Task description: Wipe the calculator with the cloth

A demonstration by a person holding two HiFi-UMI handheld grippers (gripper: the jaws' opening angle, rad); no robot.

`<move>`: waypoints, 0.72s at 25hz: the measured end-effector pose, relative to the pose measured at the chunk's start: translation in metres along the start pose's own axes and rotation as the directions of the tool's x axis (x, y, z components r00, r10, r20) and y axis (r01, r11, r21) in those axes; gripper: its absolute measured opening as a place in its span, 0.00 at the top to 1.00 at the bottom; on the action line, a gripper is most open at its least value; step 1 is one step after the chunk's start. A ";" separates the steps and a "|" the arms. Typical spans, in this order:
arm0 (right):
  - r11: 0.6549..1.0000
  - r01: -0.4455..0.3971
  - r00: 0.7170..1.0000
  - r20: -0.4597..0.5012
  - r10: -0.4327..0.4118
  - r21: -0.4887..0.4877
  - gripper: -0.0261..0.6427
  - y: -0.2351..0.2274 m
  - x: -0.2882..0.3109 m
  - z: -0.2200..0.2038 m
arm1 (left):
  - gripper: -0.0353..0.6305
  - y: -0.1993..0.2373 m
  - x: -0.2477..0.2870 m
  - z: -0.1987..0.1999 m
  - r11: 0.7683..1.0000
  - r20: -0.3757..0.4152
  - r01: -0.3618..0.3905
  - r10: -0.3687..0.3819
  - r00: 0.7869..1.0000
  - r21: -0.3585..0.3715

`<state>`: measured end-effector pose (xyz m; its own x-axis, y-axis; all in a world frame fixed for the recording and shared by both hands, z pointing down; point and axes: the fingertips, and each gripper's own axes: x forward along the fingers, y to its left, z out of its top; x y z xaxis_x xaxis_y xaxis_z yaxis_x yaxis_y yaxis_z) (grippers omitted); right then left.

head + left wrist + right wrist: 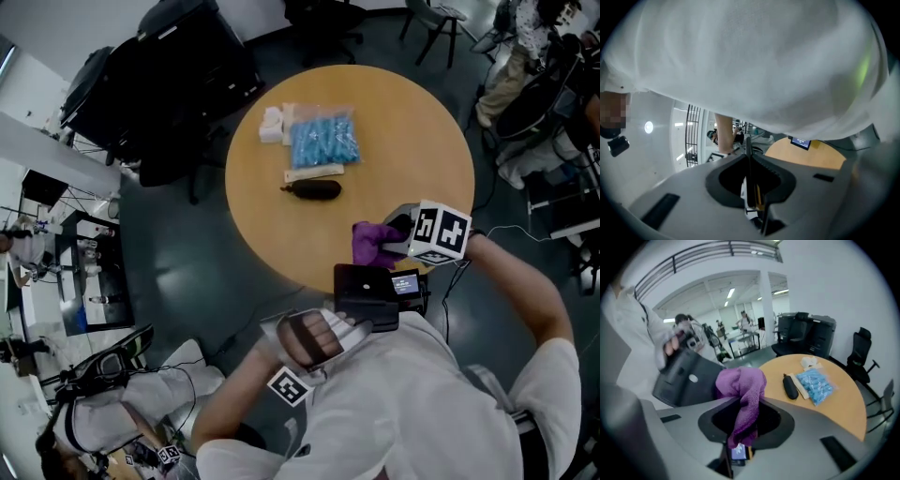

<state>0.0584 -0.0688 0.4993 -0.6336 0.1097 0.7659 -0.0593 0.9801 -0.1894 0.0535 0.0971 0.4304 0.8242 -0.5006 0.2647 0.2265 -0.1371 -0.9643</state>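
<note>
L gripper [349, 326] clamps thin black slab calculator [368, 292] by one edge, at near edge of round wooden tabletop [412, 131] (held up, tilted). R gripper [397, 240] pinches crumpled purple cloth [372, 245] just beside it. Risk: hard wipe levers calc loose.

A round wooden table [403, 141] with a light brown top stands on a dark grey floor [187, 253]. Four things lie on it, all gathered in its left half, closer to the far edge than to the near one. Nearest the left edge is a small white lump [272, 125]. Just beside it lies a clear bag of blue pieces [323, 141]. Along the bag's near side lies a pale cream strip [314, 172]. A black oblong pouch [311, 190] lies just nearer still, roughly parallel to the strip.
</note>
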 end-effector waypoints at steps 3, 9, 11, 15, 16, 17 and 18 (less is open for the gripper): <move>0.990 -0.137 0.968 0.217 0.129 0.022 0.83 0.046 -0.047 0.042 | 0.88 -0.016 0.005 -0.019 0.999 -0.062 0.036 -0.038 0.997 -0.033; 0.980 -0.200 0.970 0.140 0.198 0.002 0.83 0.062 -0.017 0.023 | 0.88 0.004 0.005 -0.016 0.988 -0.056 -0.047 0.039 0.998 -0.148; 0.971 -0.227 0.964 0.155 0.215 0.068 0.83 0.051 -0.005 0.012 | 0.88 0.009 0.003 -0.014 0.980 -0.062 -0.071 0.061 0.996 -0.184; 0.943 -0.296 0.944 0.199 0.263 0.156 0.83 0.048 0.014 0.002 | 0.88 0.006 -0.001 -0.013 0.959 -0.077 -0.064 0.044 0.996 -0.277; 0.938 -0.300 0.943 0.204 0.264 0.173 0.83 0.045 0.019 -0.001 | 0.88 0.002 -0.003 -0.013 0.952 -0.080 -0.059 0.036 0.996 -0.301; 0.935 -0.299 0.944 0.205 0.260 0.191 0.83 0.042 0.025 -0.005 | 0.88 0.001 -0.004 -0.013 0.944 -0.082 -0.057 0.032 0.996 -0.325; 0.933 -0.291 0.947 0.200 0.251 0.211 0.83 0.037 0.033 -0.012 | 0.88 0.001 -0.005 -0.013 0.935 -0.083 -0.060 0.033 0.996 -0.351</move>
<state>0.0446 -0.0272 0.5247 -0.7689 0.3165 0.5555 -0.0333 0.8478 -0.5292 0.0427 0.0881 0.4283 0.7853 -0.5742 0.2315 -0.0201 -0.3975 -0.9174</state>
